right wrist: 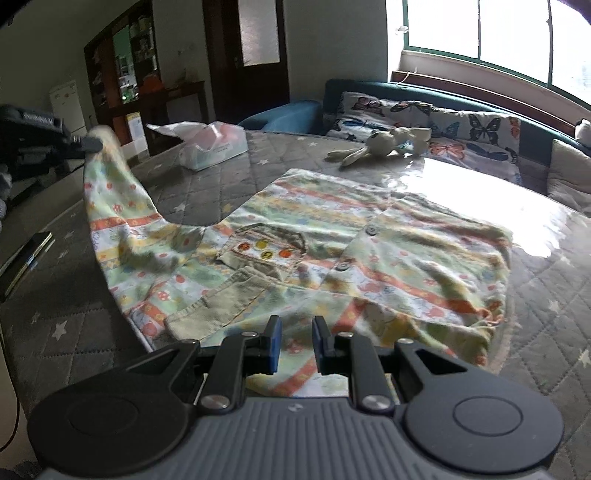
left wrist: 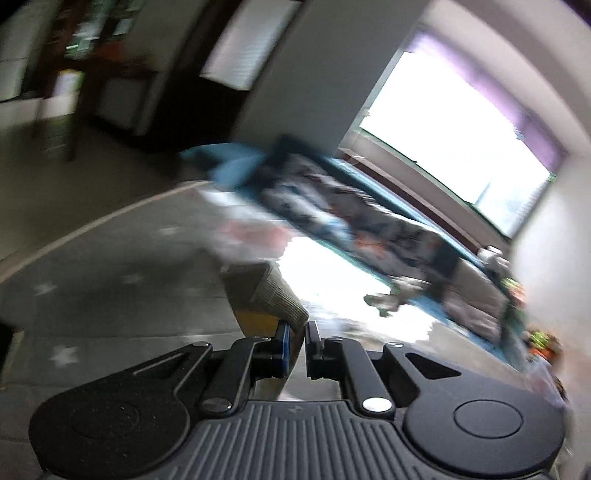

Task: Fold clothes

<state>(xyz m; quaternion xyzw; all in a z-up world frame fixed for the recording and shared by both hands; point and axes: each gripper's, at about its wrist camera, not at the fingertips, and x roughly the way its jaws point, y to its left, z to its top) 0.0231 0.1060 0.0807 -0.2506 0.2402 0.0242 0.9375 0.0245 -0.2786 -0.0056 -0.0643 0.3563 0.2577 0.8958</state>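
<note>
Cotton print shirt point(right wrist: 332, 258) lies front-up on the quilted mattress point(right wrist: 546, 295), body mostly flat, buttons and chest pocket showing. We hold one sleeve point(right wrist: 110, 206) lifted off the bed: our left gripper point(left wrist: 297, 334) is pinched down on the ribbed cuff point(left wrist: 275, 295), jaws nearly together with cloth between them. The right wrist view confirms it, sleeve raised at far left.

Our right gripper point(right wrist: 296, 338) hovers over the near hem, jaws parted a modest gap, nothing in them.

Progress, as we judge it: a sleeve fold is in hand. Body not folded over, far side somewhat rumpled, other sleeve not clearly visible. Sleeve still needs laying across the chest, then the body folds remain.

Surface: grey star-pattern quilting, soft, strong glare patch from the window point(right wrist: 498, 33) on the far right. Stuffed rabbit point(right wrist: 380, 144) and a plastic bag point(right wrist: 214, 144) sit beyond the shirt, well apart from it. Butterfly-print cushions point(right wrist: 443, 122) along the back, dark wooden cabinet point(right wrist: 122, 70) and door behind. Left wrist view is heavily motion-blurred.
</note>
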